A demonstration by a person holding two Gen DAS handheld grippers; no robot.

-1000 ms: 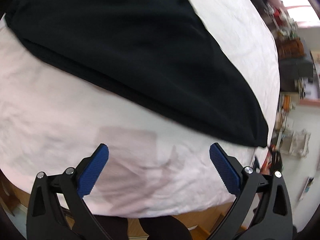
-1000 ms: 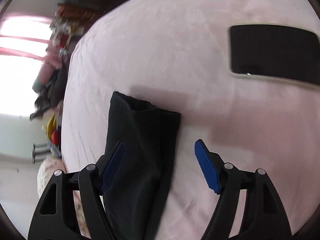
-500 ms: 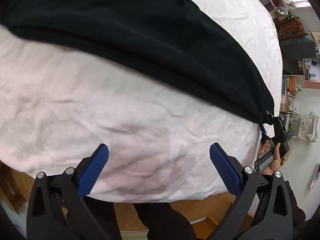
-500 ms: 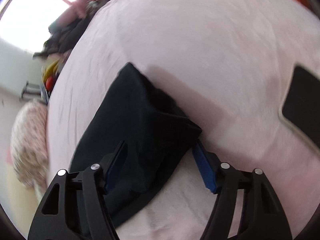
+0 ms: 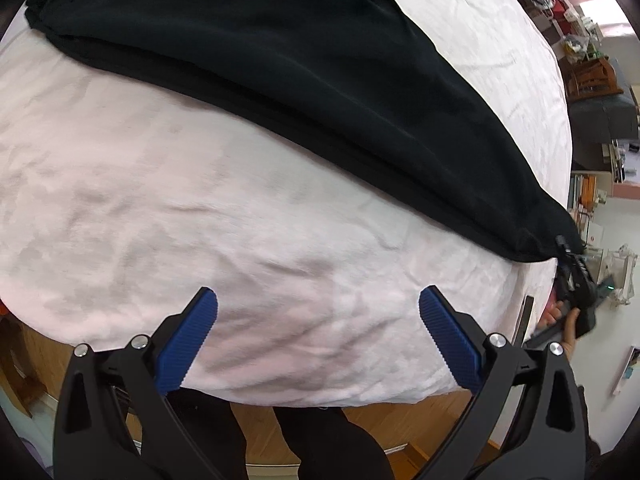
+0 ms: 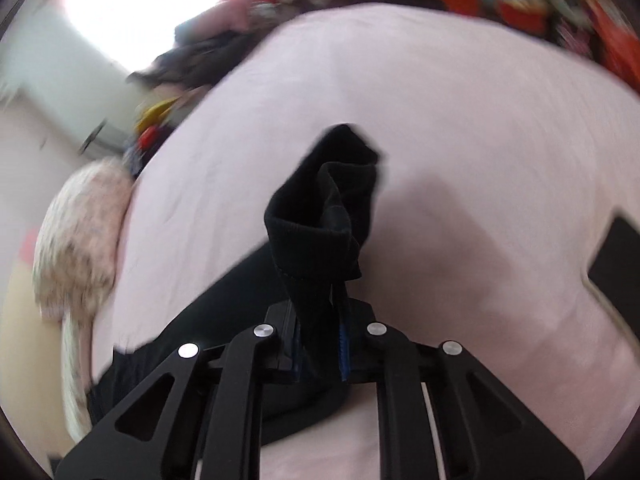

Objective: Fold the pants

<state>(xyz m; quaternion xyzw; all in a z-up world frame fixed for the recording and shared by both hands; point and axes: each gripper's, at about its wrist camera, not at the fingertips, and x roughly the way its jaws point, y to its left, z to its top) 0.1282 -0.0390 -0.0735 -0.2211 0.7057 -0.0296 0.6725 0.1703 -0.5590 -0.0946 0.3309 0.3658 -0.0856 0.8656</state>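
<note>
Black pants (image 5: pixel 304 80) lie stretched across the pale pink bed sheet (image 5: pixel 200 220) in the left wrist view. My left gripper (image 5: pixel 318 320) is open and empty, over the sheet near the bed's front edge, short of the pants. In the right wrist view my right gripper (image 6: pixel 320 344) is shut on the cuff end of the pants (image 6: pixel 328 216), which bunches up above the jaws. The right gripper also shows at the far right of the left wrist view (image 5: pixel 576 284), held at the pants' tip.
A dark flat phone-like object (image 6: pixel 616 256) lies on the sheet at the right. A floral pillow (image 6: pixel 80 240) sits at the bed's left edge. Cluttered shelves and furniture (image 5: pixel 596 80) stand beyond the bed. Wooden floor and the person's legs (image 5: pixel 320 440) are below.
My right gripper closed on the pants' cuff end and lifted it off the sheet. My left gripper stayed open and shifted slightly over the sheet.
</note>
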